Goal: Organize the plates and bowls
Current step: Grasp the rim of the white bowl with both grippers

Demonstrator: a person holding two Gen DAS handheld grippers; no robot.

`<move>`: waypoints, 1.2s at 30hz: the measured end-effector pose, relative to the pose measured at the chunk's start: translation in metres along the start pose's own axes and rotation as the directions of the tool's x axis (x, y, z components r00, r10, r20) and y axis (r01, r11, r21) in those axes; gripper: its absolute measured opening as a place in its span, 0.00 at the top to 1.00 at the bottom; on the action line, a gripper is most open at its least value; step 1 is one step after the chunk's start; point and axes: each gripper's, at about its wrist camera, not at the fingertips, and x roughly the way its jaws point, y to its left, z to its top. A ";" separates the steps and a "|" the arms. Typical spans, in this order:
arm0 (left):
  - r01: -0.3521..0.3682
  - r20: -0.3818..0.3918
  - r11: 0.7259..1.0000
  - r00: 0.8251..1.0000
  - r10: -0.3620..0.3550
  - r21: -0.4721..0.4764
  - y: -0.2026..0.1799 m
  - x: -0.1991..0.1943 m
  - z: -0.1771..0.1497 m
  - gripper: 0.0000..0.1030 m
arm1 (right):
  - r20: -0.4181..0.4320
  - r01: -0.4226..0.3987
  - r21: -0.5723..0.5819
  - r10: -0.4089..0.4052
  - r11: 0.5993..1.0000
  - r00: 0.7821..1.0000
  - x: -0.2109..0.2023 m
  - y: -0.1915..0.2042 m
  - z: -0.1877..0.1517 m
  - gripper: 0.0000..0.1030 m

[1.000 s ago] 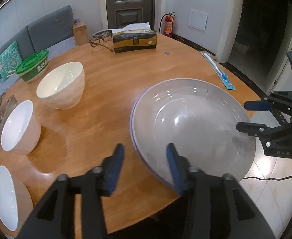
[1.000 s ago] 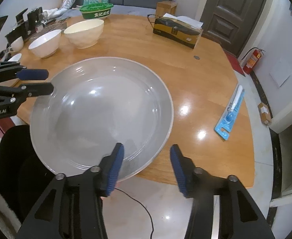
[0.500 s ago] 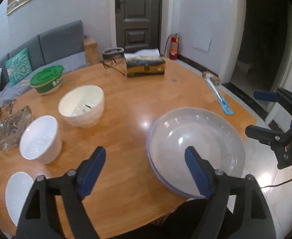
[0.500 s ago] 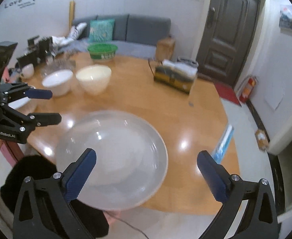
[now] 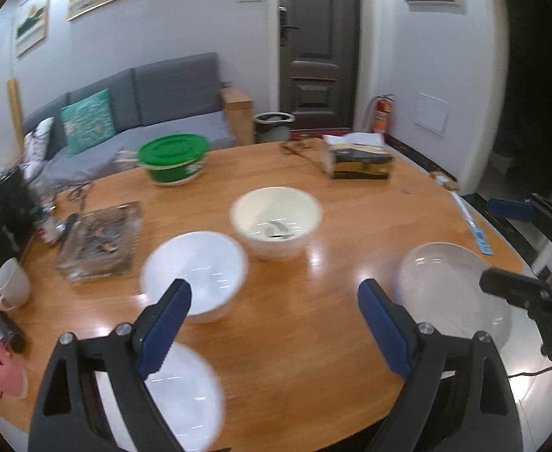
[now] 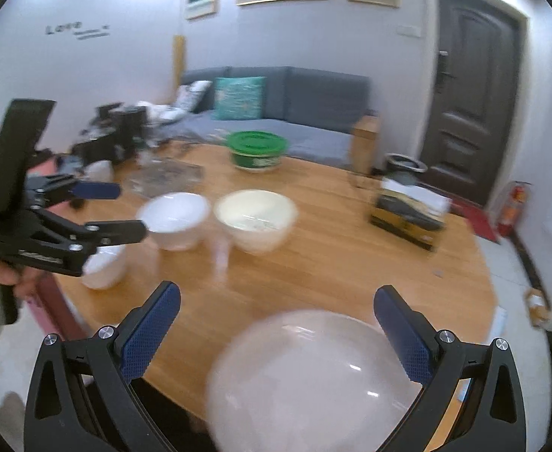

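A large pale plate (image 5: pixel 453 293) lies at the near right edge of the round wooden table (image 5: pixel 351 218); it also shows in the right wrist view (image 6: pixel 313 380). A cream bowl (image 5: pixel 276 222) and a white bowl (image 5: pixel 195 275) stand mid-table. A small white dish (image 5: pixel 178 403) lies at the near left edge. My left gripper (image 5: pixel 276 324) is open and empty, raised above the table. My right gripper (image 6: pixel 276 327) is open and empty, above the large plate.
A green lidded container (image 5: pixel 172 158) and a tissue box (image 5: pixel 359 160) stand at the back. A glass tray (image 5: pixel 99 241), a white mug (image 5: pixel 10 282) and dark clutter sit at the left. A blue packet (image 5: pixel 471 222) lies at the right edge.
Both grippers opened wide, let go of the large plate and pulled up and back from it. The plate stays at the table's edge.
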 end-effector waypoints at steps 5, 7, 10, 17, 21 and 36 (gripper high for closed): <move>-0.065 -0.010 0.995 0.998 0.064 -0.076 0.057 -0.009 -0.018 0.14 | -0.025 -0.135 -0.096 0.134 0.986 0.991 0.035 0.054 0.015 0.01; -0.084 -0.020 0.990 0.996 0.083 -0.110 0.079 -0.012 -0.030 0.14 | -0.057 -0.190 -0.142 0.183 0.972 0.981 0.053 0.079 0.019 0.01; -0.101 -0.041 0.981 0.995 0.095 -0.163 0.107 -0.012 -0.048 0.14 | -0.115 -0.260 -0.174 0.243 0.950 0.963 0.079 0.109 0.021 0.01; -0.084 -0.091 0.963 0.994 0.063 -0.257 0.139 0.005 -0.086 0.23 | -0.216 -0.352 -0.216 0.307 0.911 0.927 0.129 0.160 0.012 0.01; -0.052 -0.126 0.952 0.992 0.014 -0.302 0.147 0.018 -0.103 0.40 | -0.261 -0.397 -0.225 0.338 0.890 0.904 0.145 0.182 0.006 0.01; -0.010 -0.181 0.946 0.982 -0.052 -0.325 0.150 0.043 -0.118 0.84 | -0.339 -0.418 -0.280 0.318 0.865 0.885 0.187 0.230 -0.004 0.02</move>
